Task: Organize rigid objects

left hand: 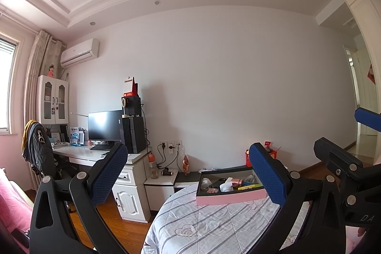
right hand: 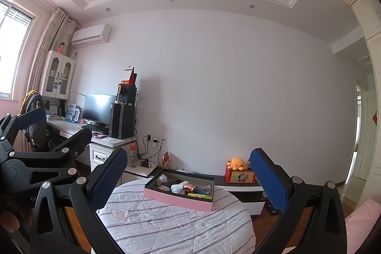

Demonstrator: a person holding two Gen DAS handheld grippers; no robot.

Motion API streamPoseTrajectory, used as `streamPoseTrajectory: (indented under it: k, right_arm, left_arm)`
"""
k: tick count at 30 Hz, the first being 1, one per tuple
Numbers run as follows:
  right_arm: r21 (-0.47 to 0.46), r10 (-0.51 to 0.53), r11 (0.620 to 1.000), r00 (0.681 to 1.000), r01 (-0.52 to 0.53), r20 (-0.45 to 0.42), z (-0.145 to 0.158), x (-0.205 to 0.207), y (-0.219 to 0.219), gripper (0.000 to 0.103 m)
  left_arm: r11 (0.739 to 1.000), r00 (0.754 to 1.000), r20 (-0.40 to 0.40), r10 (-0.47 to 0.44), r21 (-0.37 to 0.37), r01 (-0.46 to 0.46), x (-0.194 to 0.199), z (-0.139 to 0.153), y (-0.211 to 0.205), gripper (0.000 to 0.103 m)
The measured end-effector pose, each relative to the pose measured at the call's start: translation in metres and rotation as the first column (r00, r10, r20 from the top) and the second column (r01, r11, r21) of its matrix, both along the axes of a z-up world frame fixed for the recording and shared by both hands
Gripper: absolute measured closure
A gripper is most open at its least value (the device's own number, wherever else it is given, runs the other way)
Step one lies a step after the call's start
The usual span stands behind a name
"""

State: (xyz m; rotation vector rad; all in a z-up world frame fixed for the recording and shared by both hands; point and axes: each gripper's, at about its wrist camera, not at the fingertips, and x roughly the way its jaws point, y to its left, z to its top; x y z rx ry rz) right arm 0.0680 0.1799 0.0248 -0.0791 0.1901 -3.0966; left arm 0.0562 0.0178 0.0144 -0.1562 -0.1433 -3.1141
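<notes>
Both grippers were raised, level, aimed across the bed (right hand: pixel 166 225) toward the far wall. Left gripper (left hand: pixel 188 173): jaws wide apart, nothing between them. Right gripper (right hand: pixel 189 179): the same, jaws spread and empty.

The pink tray (right hand: pixel 176 200) sat on the striped quilt ahead of both, well beyond the fingertips. It fell between the right jaws, and toward the right-hand jaw of the left gripper (left hand: pixel 228 199).

Inside the tray was a loose jumble: a rose-gold cylinder (right hand: pixel 189 187), a white piece (right hand: pixel 177 187), a yellow-green marker (right hand: pixel 198 195) along the near wall, and a dark item (left hand: pixel 218 182). Smaller bits were too small to name.

Judgement: the small objects looked gathered into the tray, but unsorted inside it. No loose items showed on the quilt. Either the work was nearly finished or not begun; I couldn't tell which.
</notes>
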Motion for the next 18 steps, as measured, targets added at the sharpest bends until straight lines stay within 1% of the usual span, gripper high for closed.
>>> streamPoseTrajectory:
  k: [7, 13, 18]
  right_arm:
    - [-0.001, 0.001, 1.000, 1.000, -0.001, -0.001, -0.0005, -0.0009, 0.0001, 0.000]
    - [-0.002, 0.004, 1.000, 1.000, -0.004, 0.002, -0.0016, -0.0012, 0.0013, 0.000]
    - [-0.004, 0.004, 1.000, 1.000, -0.004, 0.003, -0.0024, -0.0014, 0.0015, 0.000]
  left_arm:
    - [1.000, 1.000, 0.005, -0.007, 0.001, 0.007, 0.0018, 0.0005, -0.0029, 0.000]
    - [1.000, 1.000, -0.011, -0.015, -0.004, 0.015, 0.0049, 0.0012, -0.0057, 0.000]
    - [1.000, 1.000, -0.010, -0.014, -0.006, 0.014, 0.0065, 0.0007, -0.0076, 0.000]
